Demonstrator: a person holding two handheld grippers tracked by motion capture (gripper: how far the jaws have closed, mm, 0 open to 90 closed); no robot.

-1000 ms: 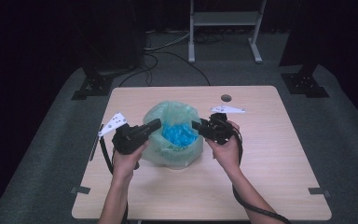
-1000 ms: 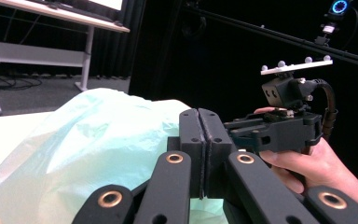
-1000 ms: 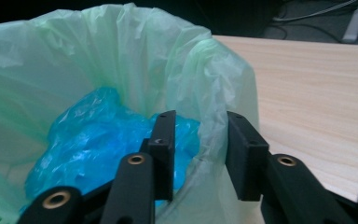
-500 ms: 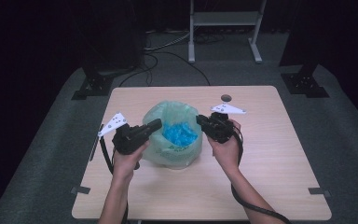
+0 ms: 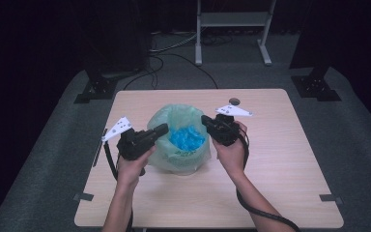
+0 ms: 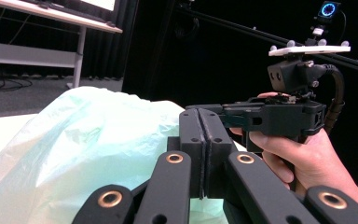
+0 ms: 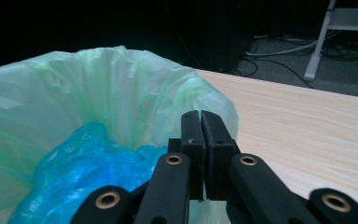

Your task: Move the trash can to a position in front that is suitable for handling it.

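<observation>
Green bag (image 5: 178, 140) stands open near the centre of the worktop (image 5: 280, 159), slightly toward 9 o'clock, with crumpled blue plastic (image 5: 187, 137) inside it. Left gripper (image 5: 160, 129) sits at the bag's 9 o'clock rim, jaws pressed together; in the left gripper view a thin bit of bag film seems caught between them, hard to be sure. Right gripper (image 5: 206, 121) is at the bag's 3 o'clock rim, jaws also pressed flat together at the bag's edge in the right gripper view; cannot tell if film is pinched there. Left hand (image 5: 131, 162) and right hand (image 5: 232, 152) come in from 6 o'clock.

Open room: wide bare wood from 3 to 5 o'clock of the bag, a bare strip along the 6 o'clock edge, and less room at 9 o'clock, where the left gripper is close to the worktop edge. A small round hole (image 5: 234, 101) in the worktop lies at 1 o'clock of the bag, near the far edge.

Around: dark stand bases (image 5: 96, 89) on the floor off the far corners, loose cables (image 5: 174, 53) and a white metal frame (image 5: 232, 29) beyond 12 o'clock.
</observation>
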